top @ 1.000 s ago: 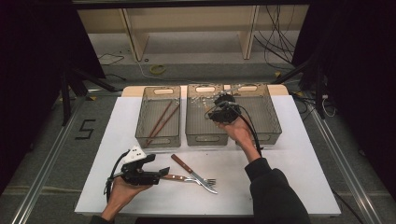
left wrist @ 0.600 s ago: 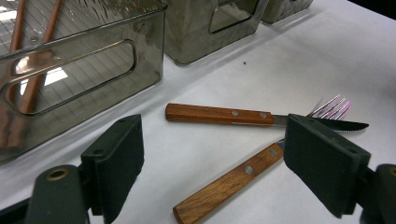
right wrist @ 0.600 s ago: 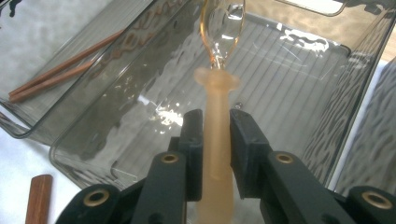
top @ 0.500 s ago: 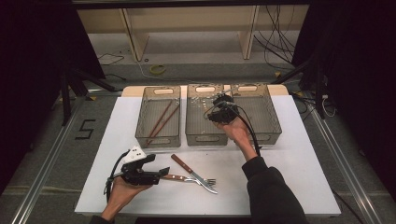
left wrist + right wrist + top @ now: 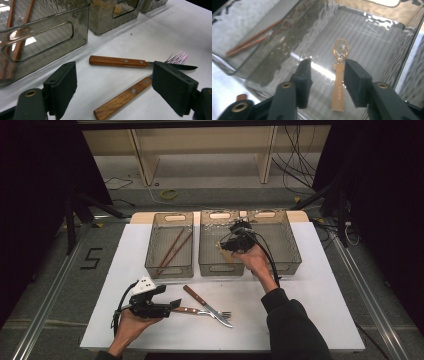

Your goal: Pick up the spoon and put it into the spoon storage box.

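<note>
My right gripper point(image 5: 325, 80) hangs inside the middle clear bin point(image 5: 220, 268). Its jaws have just been opening, and a translucent orange spoon point(image 5: 339, 82) lies between them on the bin floor, close to the right pad but not pressed. In the high view this gripper point(image 5: 231, 241) is near the bin's right wall. My left gripper point(image 5: 115, 92) stands open low over the white table, by a wood-handled knife point(image 5: 117, 61) and a wood-handled fork point(image 5: 122, 98) that cross each other. From above, the left gripper point(image 5: 175, 304) points right at the fork point(image 5: 200, 311).
Three clear bins stand in a row at the back of the table. The left bin point(image 5: 170, 217) holds a pair of brown chopsticks point(image 5: 172, 251); the right bin point(image 5: 292, 247) is beside my right hand. White tabletop point(image 5: 310, 310) spreads in front of the bins.
</note>
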The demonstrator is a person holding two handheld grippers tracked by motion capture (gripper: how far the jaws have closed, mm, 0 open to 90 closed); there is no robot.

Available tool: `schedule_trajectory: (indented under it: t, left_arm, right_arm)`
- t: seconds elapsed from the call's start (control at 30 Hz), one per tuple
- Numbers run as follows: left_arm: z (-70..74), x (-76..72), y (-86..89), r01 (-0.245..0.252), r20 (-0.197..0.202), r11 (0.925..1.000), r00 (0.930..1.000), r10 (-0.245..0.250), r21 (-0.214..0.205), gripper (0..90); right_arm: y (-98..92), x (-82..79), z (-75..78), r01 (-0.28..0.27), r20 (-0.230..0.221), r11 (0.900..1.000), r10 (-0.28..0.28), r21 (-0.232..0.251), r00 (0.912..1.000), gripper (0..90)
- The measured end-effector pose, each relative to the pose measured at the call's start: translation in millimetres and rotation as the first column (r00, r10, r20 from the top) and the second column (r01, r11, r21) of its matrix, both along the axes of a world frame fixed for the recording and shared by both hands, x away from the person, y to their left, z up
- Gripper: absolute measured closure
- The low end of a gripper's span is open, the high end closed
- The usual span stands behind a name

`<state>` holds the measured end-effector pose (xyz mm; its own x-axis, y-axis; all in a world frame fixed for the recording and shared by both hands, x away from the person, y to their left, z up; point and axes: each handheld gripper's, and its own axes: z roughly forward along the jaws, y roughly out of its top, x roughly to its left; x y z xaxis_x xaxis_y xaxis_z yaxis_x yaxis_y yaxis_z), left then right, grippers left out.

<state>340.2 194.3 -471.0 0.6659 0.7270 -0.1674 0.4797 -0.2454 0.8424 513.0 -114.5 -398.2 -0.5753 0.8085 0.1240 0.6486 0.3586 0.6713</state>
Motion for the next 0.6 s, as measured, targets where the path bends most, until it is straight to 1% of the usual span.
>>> schedule_trajectory:
  t: [0.13,0.2,0.33,0.47,0.6]
  left_arm:
    - [-0.3,0.3,0.4,-0.001,-0.001,1.0000,1.0000,0.001,0.000,19.9]
    - [-0.2,0.1,0.5,-0.002,-0.001,1.0000,1.0000,0.002,-0.001,19.9]
    - [-0.1,0.1,0.9,-0.004,-0.002,0.9999,1.0000,0.004,-0.010,19.9]
    - [0.5,-0.1,1.2,-0.004,0.005,0.9999,1.0000,0.004,-0.011,19.8]
    - [0.3,-0.2,1.2,-0.006,0.004,0.9999,1.0000,0.006,-0.014,19.7]
  right_arm:
    - [-1.3,-6.8,6.3,-0.030,0.009,0.9993,0.029,0.024,0.9995,48.7]
    - [-1.3,-11.4,9.4,-0.060,0.016,0.9975,0.060,0.036,0.9981,46.4]
    - [0.1,-23.8,13.8,-0.103,0.023,0.9928,0.102,0.060,0.9945,41.3]
    - [2.8,-38.4,13.9,-0.151,0.031,0.9865,0.149,0.063,0.9883,39.5]
    - [4.4,-49.5,13.0,-0.183,0.038,0.9800,0.180,0.079,0.9829,37.9]
